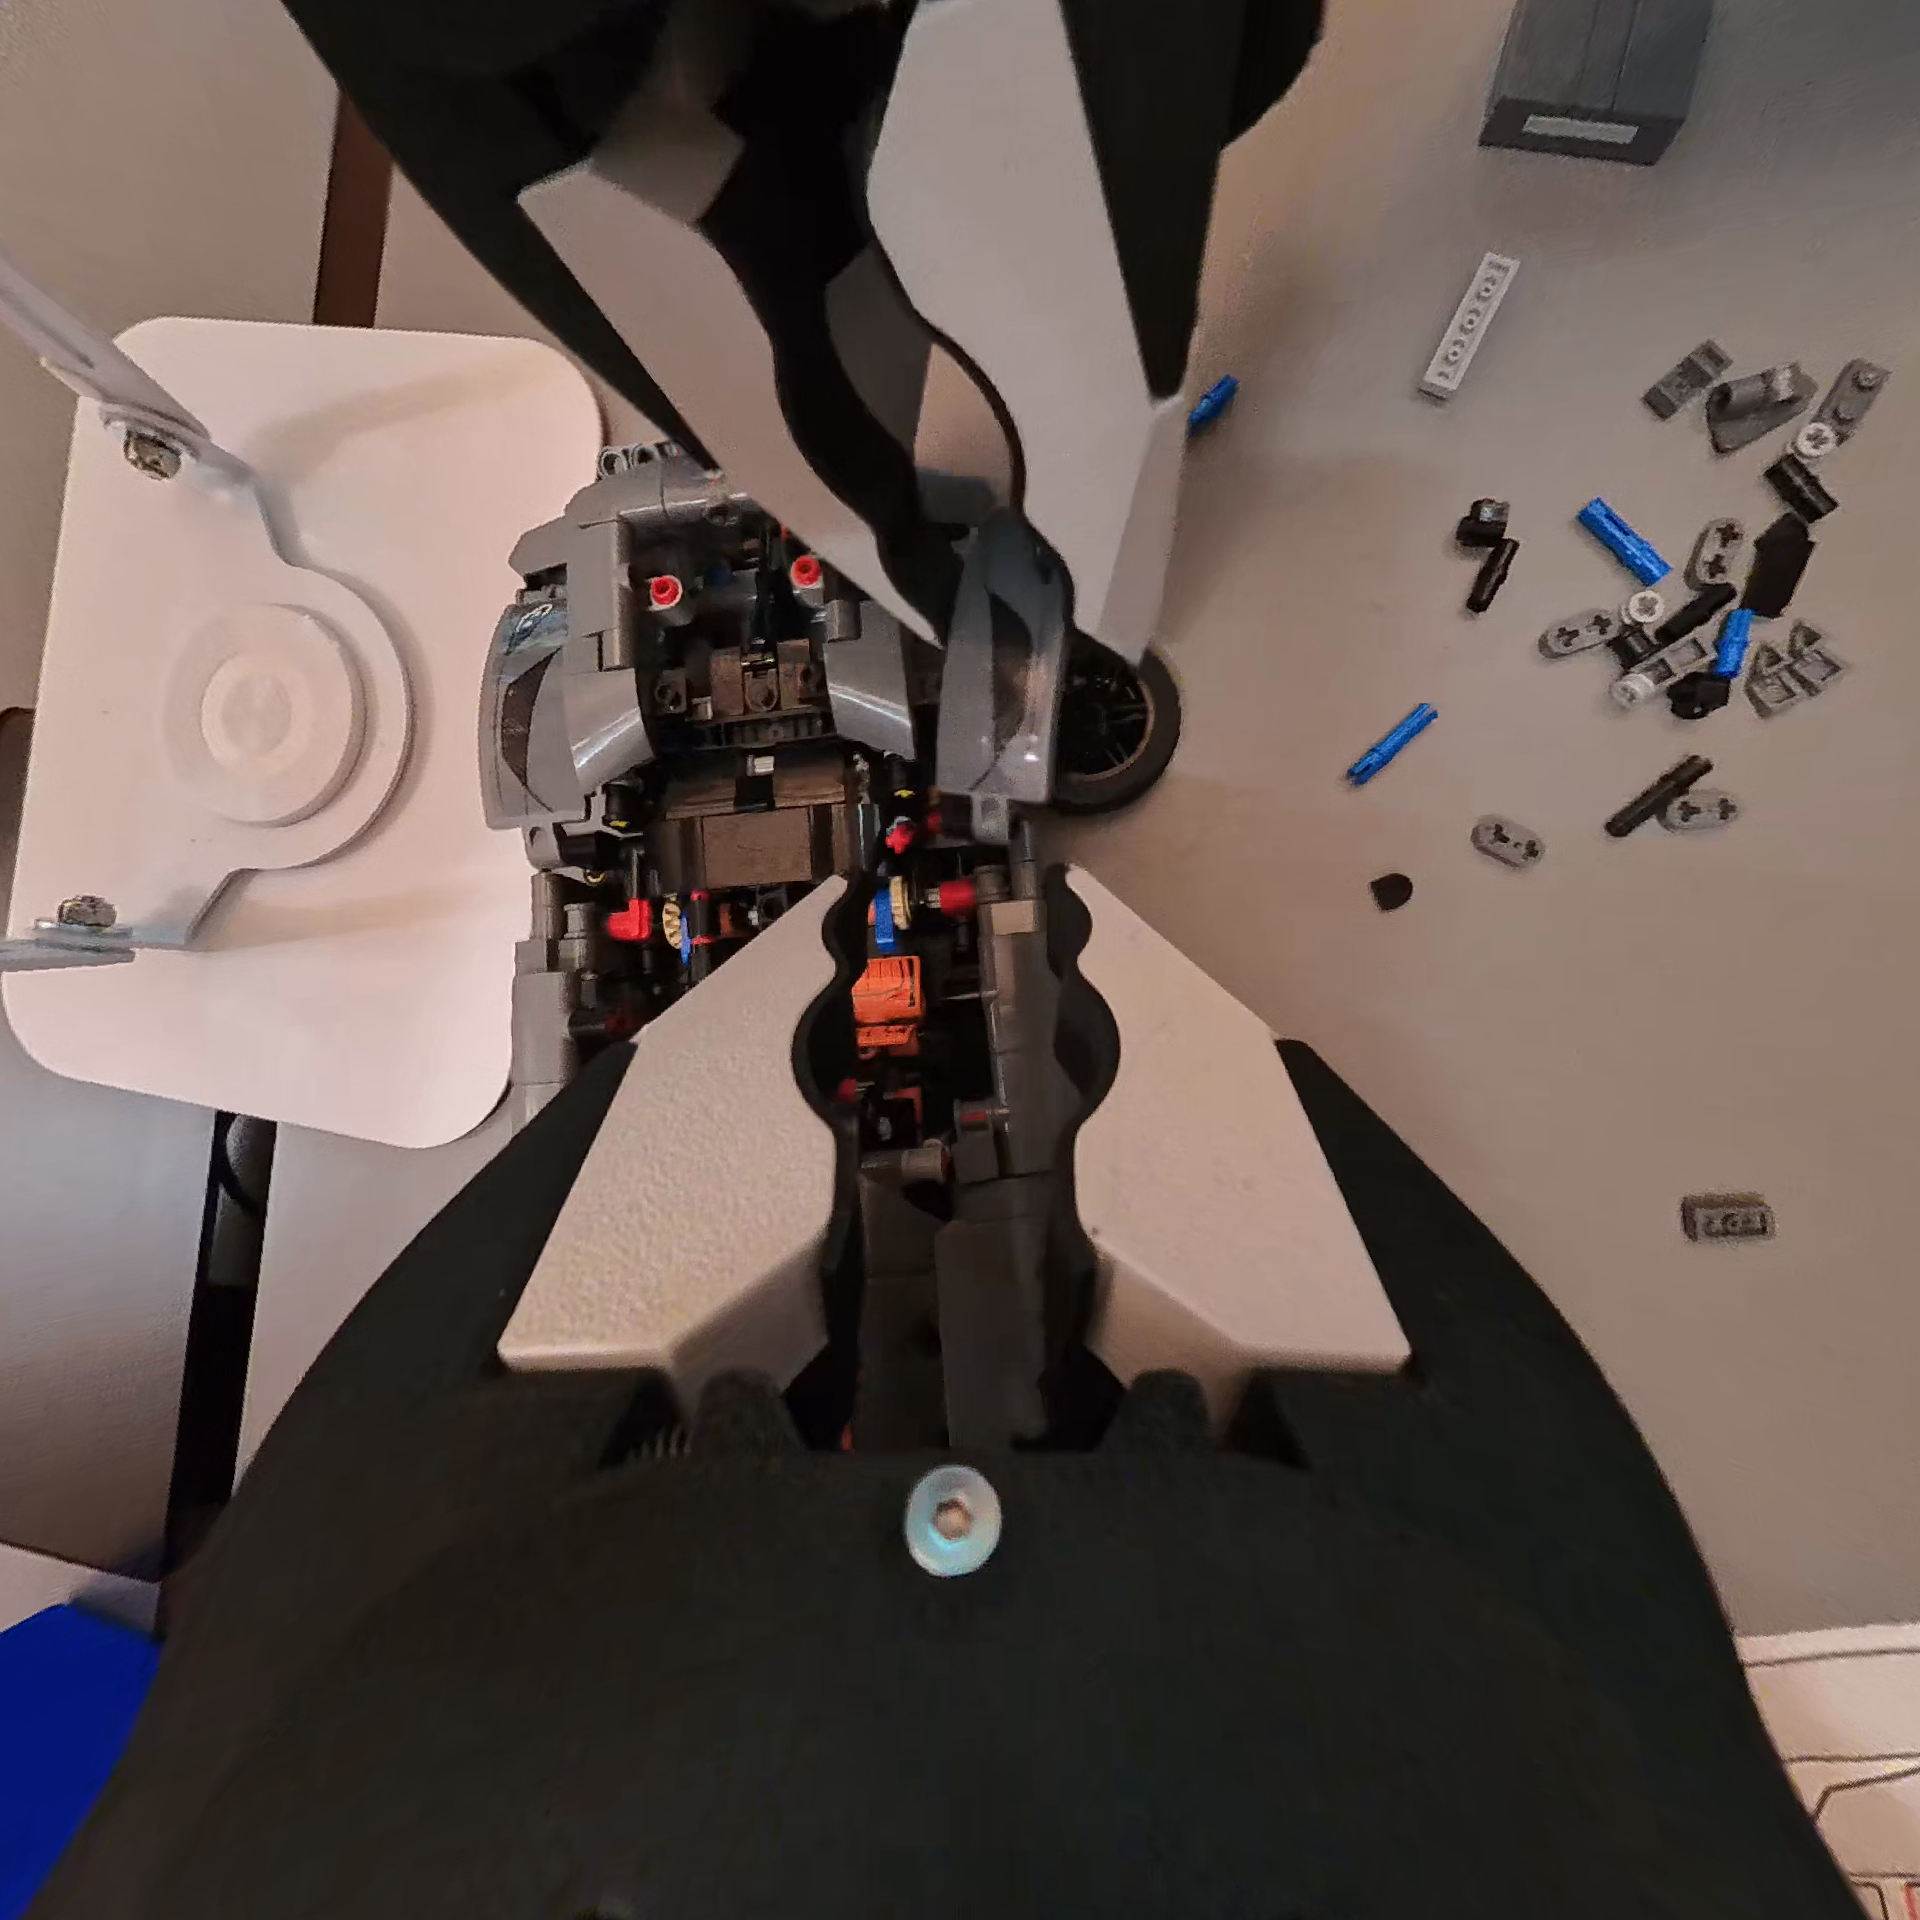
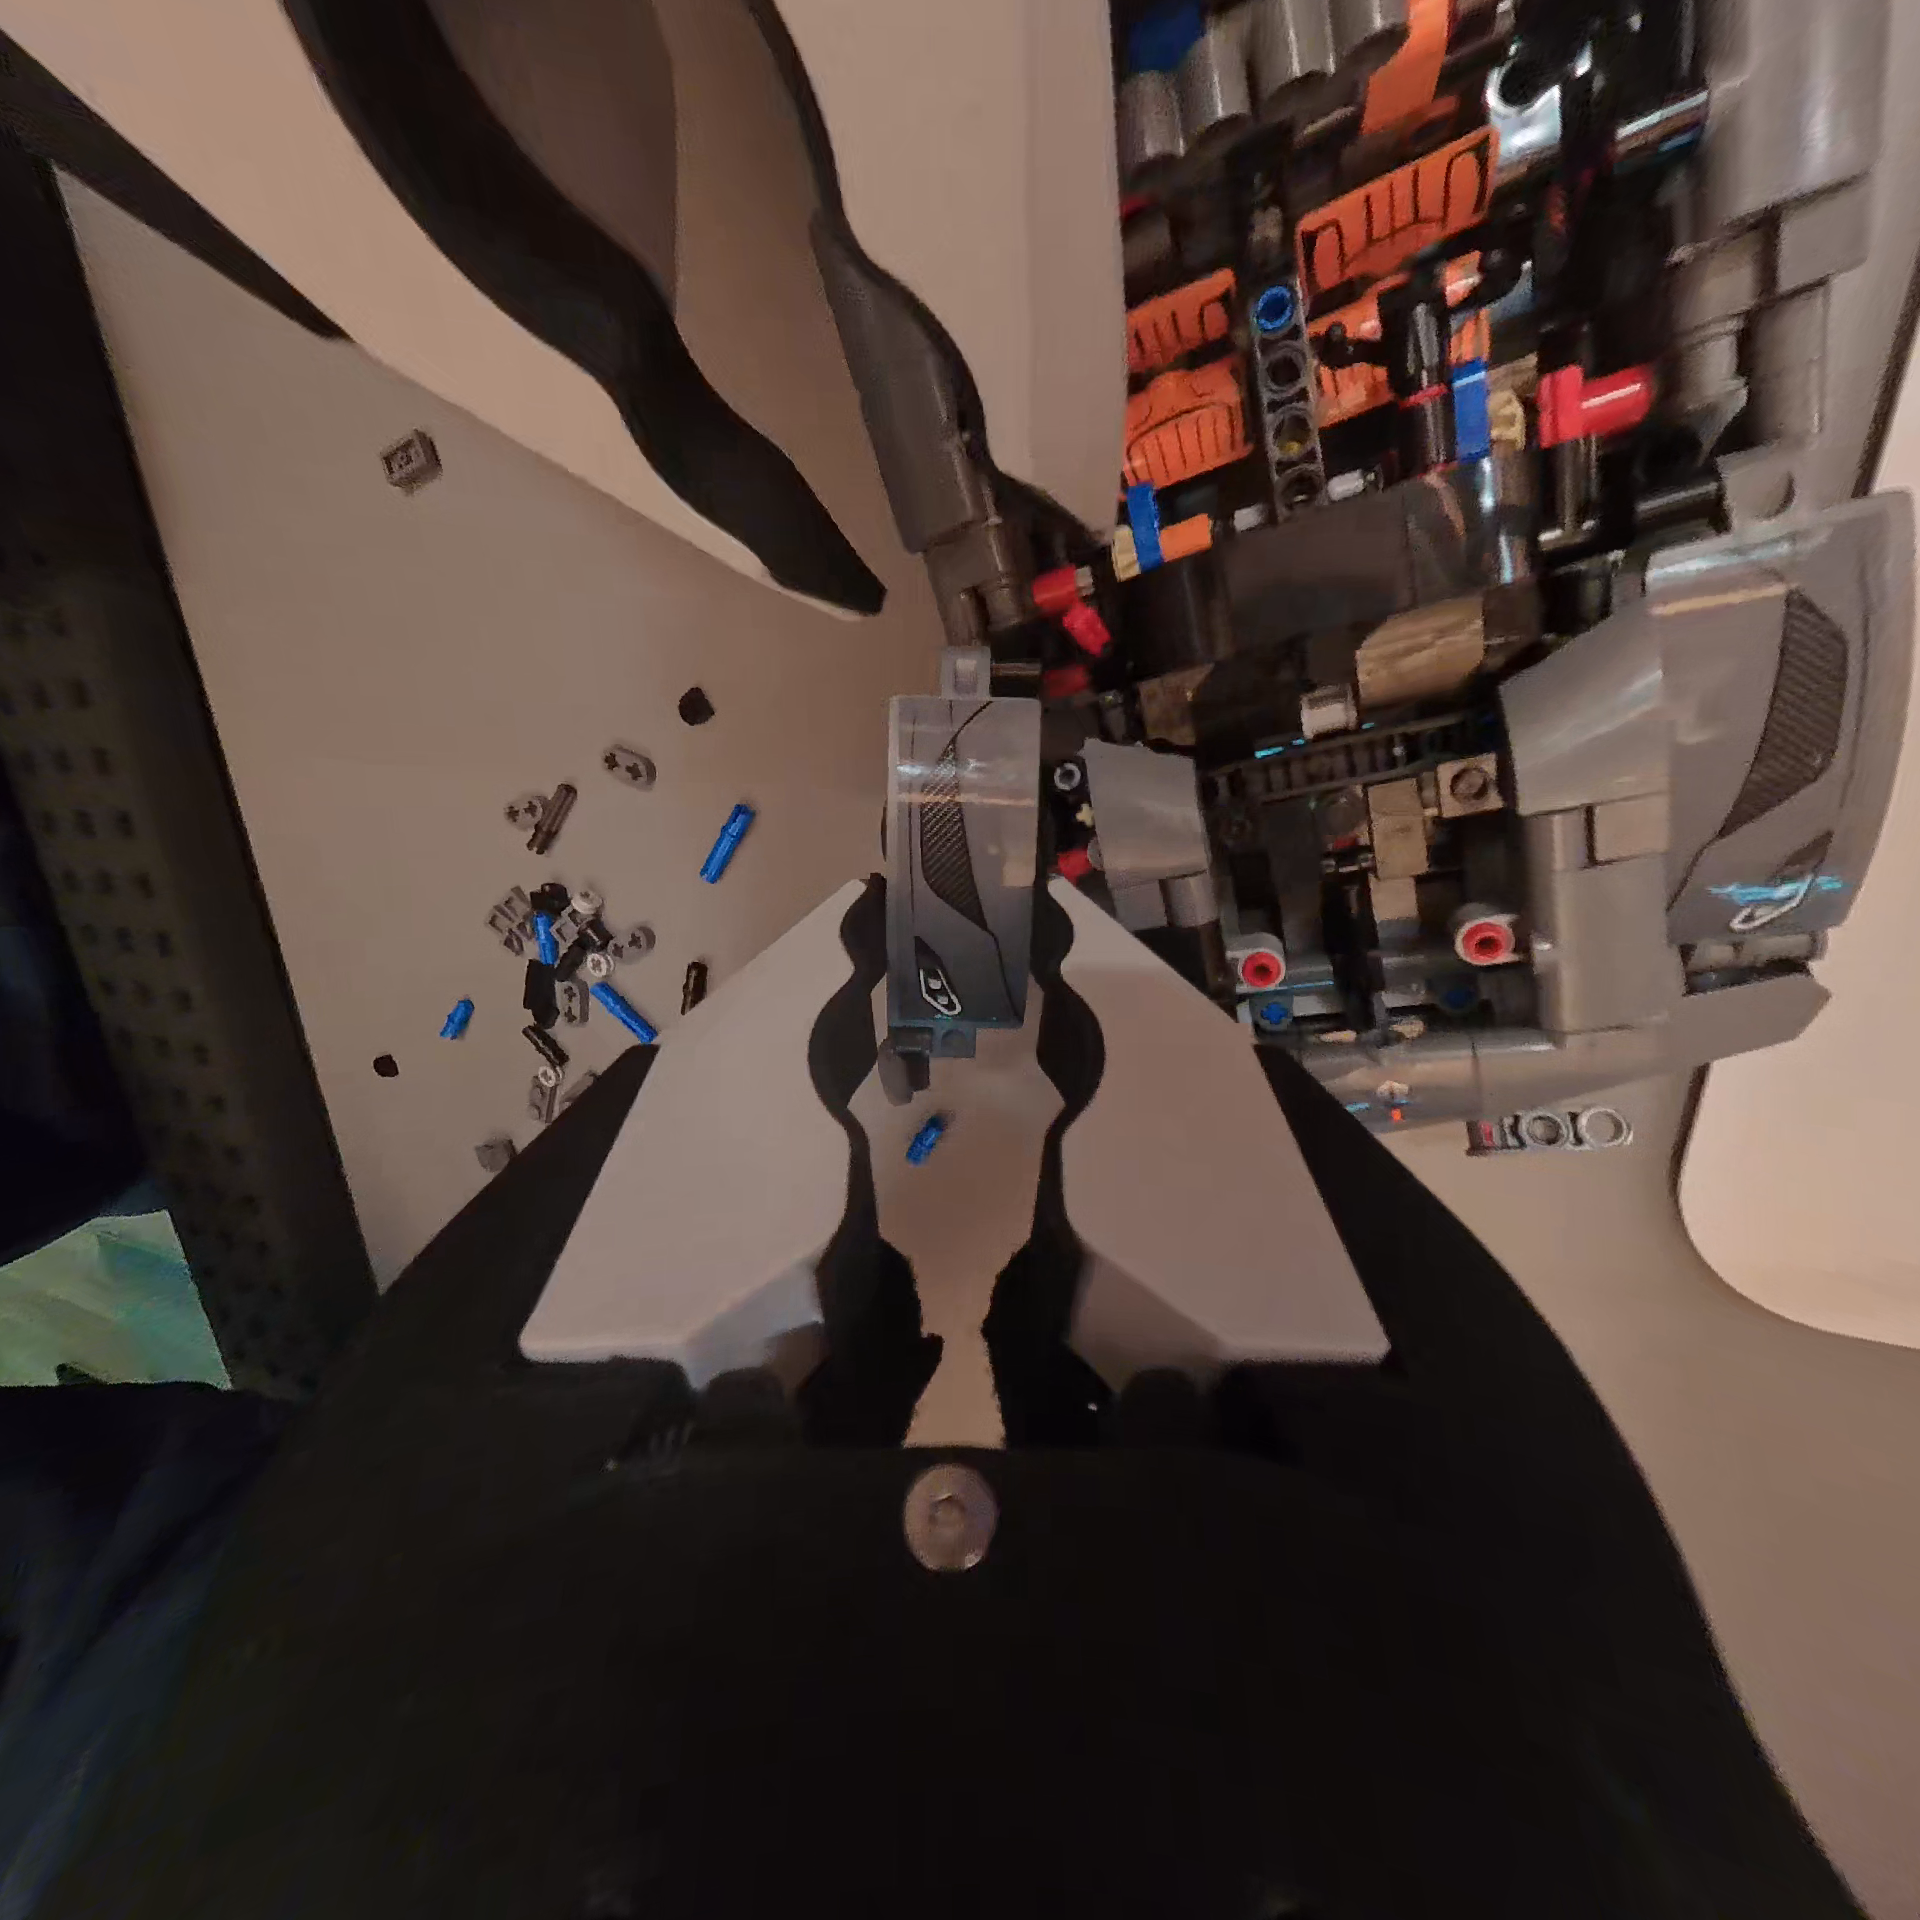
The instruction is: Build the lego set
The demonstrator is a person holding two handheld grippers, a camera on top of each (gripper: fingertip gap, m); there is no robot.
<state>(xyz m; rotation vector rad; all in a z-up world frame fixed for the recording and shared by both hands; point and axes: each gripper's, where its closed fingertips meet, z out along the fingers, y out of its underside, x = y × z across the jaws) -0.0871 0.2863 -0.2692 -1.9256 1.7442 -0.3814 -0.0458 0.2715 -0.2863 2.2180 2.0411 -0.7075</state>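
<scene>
Pinching a grey fender panel, the right gripper is bringing it to the largely assembled car model at frame centre; the left gripper is clamping the chassis, while loose pieces at right are awaiting fitting.

Your right tool is clamped on a curved grey body panel with a dark carbon-pattern sticker, its tips pinching the panel's lower half. The panel stands upright just beside the grey, half-built car model with orange and red inner parts, at its near-left corner. The left tool grips the model's dark grey side beam from above. Left of you, a scatter of small blue, black and grey pieces lies on the beige worktop. One short blue pin lies between your fingers.
</scene>
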